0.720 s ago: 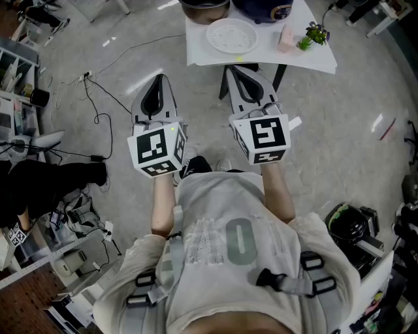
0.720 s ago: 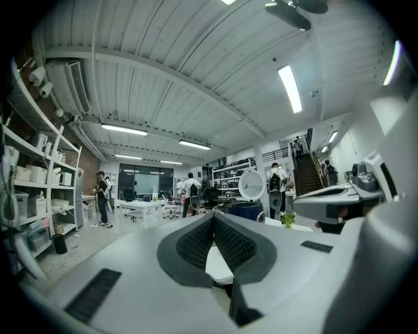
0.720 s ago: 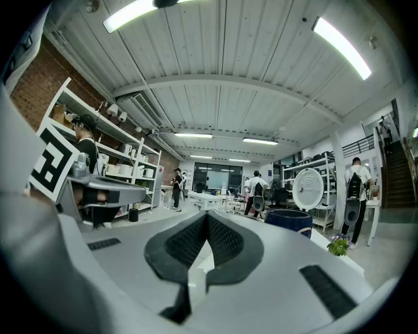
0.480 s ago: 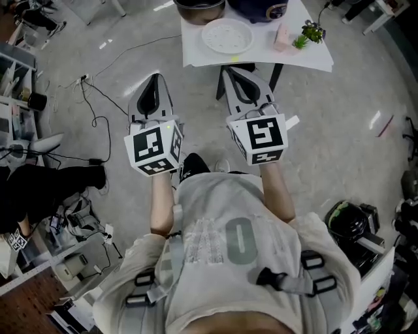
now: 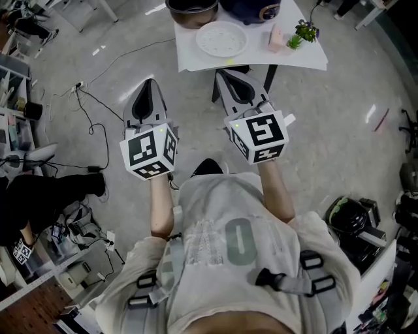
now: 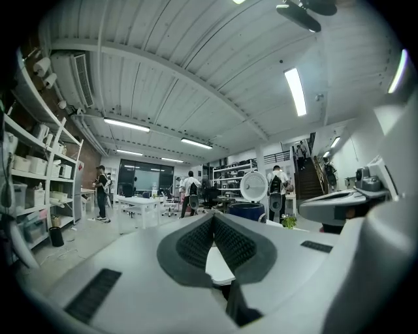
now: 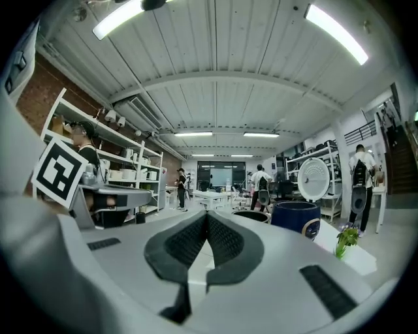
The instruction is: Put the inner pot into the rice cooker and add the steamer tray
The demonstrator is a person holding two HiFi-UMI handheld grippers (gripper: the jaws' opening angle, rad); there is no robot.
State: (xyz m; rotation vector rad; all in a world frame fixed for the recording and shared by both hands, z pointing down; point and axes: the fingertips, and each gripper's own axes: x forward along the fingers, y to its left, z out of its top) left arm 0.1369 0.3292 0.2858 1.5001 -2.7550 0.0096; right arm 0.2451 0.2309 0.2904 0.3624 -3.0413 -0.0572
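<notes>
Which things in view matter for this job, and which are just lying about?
For the job:
dark metal inner pot
round white steamer tray
dark blue rice cooker

Lying about:
small green potted plant
pale pink box
black floor cables

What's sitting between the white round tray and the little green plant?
A small pink object, between the steamer tray and the plant; the head view shows it.

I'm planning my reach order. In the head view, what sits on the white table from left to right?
inner pot → steamer tray → rice cooker → small pink object → potted plant
</notes>
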